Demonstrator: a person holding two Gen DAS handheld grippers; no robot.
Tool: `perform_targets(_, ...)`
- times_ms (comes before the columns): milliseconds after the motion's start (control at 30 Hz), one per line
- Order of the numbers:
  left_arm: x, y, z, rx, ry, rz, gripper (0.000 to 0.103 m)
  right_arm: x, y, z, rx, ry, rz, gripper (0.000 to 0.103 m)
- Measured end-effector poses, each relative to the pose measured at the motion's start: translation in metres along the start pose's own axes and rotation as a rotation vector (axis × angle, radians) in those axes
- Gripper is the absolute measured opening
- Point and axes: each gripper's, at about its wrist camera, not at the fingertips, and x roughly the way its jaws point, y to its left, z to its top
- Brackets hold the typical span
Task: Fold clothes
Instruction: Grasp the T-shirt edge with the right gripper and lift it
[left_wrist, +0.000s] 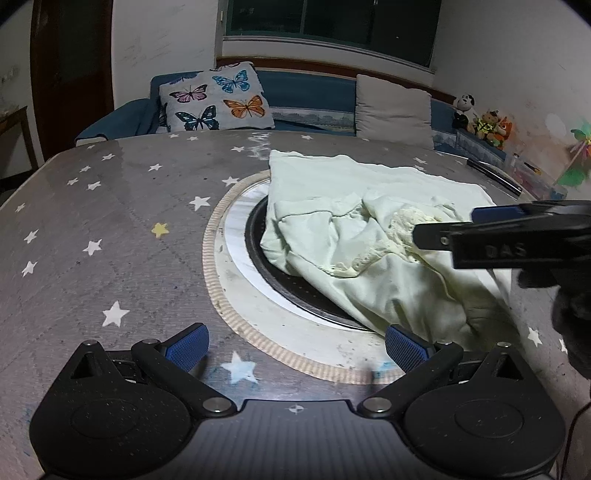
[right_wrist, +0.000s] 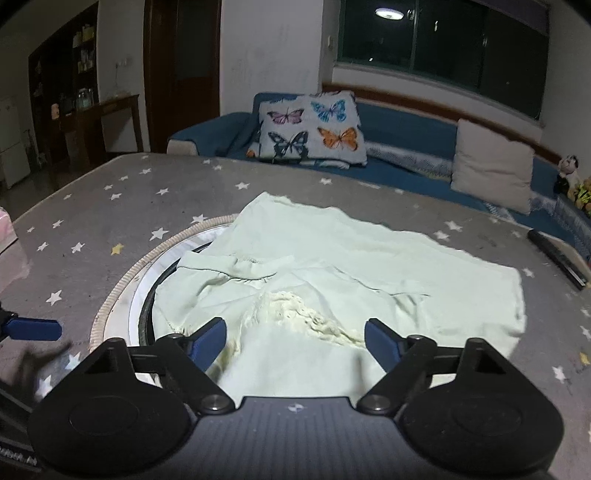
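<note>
The surface (right_wrist: 110, 206), grey with a white star print and a round inset ring (left_wrist: 221, 258) at its middle, carries the garment (right_wrist: 332, 258), a pale green piece with a cream lace trim (right_wrist: 306, 317). The garment lies spread over the ring's right half, partly doubled on itself and rumpled near the lace, its far edge fairly flat.

The right tool (right_wrist: 295, 343) hangs over the garment's near edge, fingers spread, the lace between them but not pinched. The left tool (left_wrist: 295, 347) hovers above bare surface just left of the cloth, likewise spread and empty.

Step in hand, as judged: a reach for a grip, either to straighten the piece or to lay a further fold; the layers fit both. Any pinch calls for catching a hem, not the bunched lace.

Behind: a blue sofa (right_wrist: 406, 147), a butterfly cushion (right_wrist: 310, 129), a plain cushion (right_wrist: 495, 170), a dark window (right_wrist: 443, 40), soft toys (left_wrist: 480, 122).
</note>
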Motion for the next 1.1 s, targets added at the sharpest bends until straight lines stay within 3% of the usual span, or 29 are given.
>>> perform_targets(200, 0.003, 0.004, 0.005, -0.006, 0.001, 0.008, 0.103, 0.019, -0.003, 0.001, 0.018, 0.045, 0.037, 0.044)
perform_targets(333, 0.004, 0.002, 0.011, 0.004, -0.010, 0.011, 0.103, 0.008, -0.021, -0.005, 0.082, 0.026, 0.036, 0.019)
perform_targets(833, 0.010, -0.029, 0.027, 0.076, -0.033, -0.008, 0.103, -0.067, -0.093, -0.063, 0.326, -0.038, -0.046, 0.015)
perform_targets(1000, 0.013, -0.039, 0.031, 0.109, -0.039, -0.023, 0.103, -0.077, -0.098, -0.072, 0.292, -0.032, -0.076, 0.029)
perform_targets(1100, 0.013, -0.045, 0.033, 0.134, -0.045, -0.038, 0.103, -0.081, -0.088, -0.061, 0.200, -0.058, -0.075, 0.043)
